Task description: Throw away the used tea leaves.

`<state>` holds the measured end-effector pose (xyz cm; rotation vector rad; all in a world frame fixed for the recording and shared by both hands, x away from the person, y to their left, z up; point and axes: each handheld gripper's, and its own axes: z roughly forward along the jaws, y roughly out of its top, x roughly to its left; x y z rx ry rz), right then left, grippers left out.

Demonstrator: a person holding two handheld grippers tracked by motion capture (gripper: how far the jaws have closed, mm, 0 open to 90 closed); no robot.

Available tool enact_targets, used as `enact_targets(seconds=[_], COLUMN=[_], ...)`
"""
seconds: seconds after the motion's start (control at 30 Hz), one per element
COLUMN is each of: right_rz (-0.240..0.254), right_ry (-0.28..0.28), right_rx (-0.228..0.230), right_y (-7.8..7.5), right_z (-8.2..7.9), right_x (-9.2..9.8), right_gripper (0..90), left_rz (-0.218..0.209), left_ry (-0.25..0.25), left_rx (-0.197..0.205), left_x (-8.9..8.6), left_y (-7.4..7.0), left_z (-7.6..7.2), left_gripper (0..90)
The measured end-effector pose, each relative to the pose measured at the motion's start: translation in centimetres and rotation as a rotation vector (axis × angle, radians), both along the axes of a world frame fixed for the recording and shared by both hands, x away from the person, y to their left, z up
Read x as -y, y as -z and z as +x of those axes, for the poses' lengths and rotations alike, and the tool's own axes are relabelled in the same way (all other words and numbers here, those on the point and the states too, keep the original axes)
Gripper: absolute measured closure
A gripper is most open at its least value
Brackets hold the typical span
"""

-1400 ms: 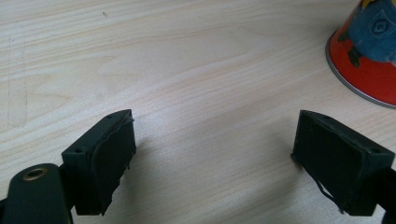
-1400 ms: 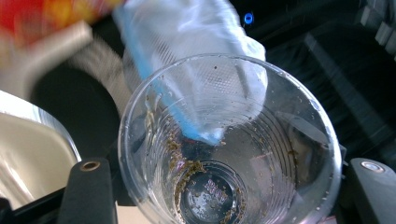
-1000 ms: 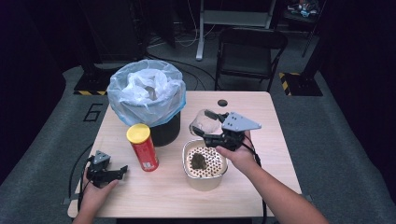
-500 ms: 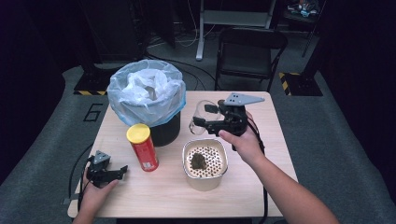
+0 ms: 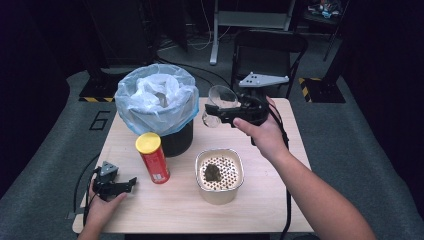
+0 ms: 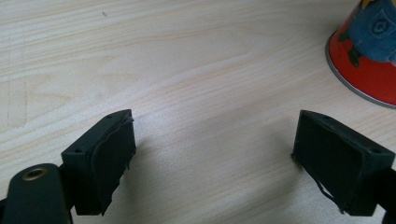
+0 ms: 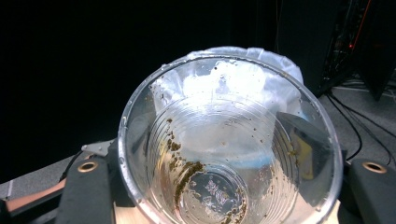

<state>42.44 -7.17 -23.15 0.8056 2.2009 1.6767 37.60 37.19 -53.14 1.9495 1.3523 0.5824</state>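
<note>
Fingers [image 7: 88, 186] of the right gripper [image 5: 220, 114] are closed on a clear plastic cup [image 5: 220, 102], held tilted above the desk [image 5: 280, 200] at 3 o'clock from the lined bin [image 5: 156, 107]. Brown residue is seen inside the cup. Fingers [image 6: 105, 161] of the left gripper [image 5: 116, 186] are spread wide and empty, resting on the desk at 9 o'clock from the red can [image 5: 154, 159]. A perforated container [image 5: 220, 175] is noted at 6 o'clock from the cup.

Dim room, grey carpeted floor [image 5: 45, 150], black chair [image 5: 267, 47] behind the pale wooden bench [image 5: 280, 200], cables [image 5: 200, 30] strewn beyond, yellow-black hazard tape [image 5: 312, 82] laid down.
</note>
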Motion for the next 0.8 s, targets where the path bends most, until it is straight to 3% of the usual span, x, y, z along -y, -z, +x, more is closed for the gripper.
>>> enact_targets(seconds=[0.17, 0.33, 0.47, 0.57, 0.8], right_rz=[-0.005, -0.024, -0.02, -0.051, -0.101], right_ry=[0.015, 0.017, 0.009, 0.007, 0.031], right_rx=[0.037, 0.086, 0.096, 0.09, 0.086], right_y=[-2.4, -4.2, -4.2, -3.8, -2.9], right_z=[0.9, 3.2, 5.3, 6.6, 8.9], right_x=[-1.3, -4.4, -7.6, -9.9, -13.2], right_gripper=[31.3, 31.0, 30.8, 30.5, 29.5], left_rz=[-0.001, -0.003, 0.004, 0.01, 0.012], left_ry=[0.0, -0.007, -0.001, 0.003, 0.005], left_rx=[0.0, 0.004, 0.007, -0.006, -0.011], left_x=[0.0, 0.0, 0.0, -0.1, -0.1], left_y=[0.0, 0.0, 0.0, -0.1, -0.2], left_z=[0.0, 0.1, 0.1, 0.1, 0.1], left_gripper=[12.8, 13.0, 13.0, 13.0, 12.9])
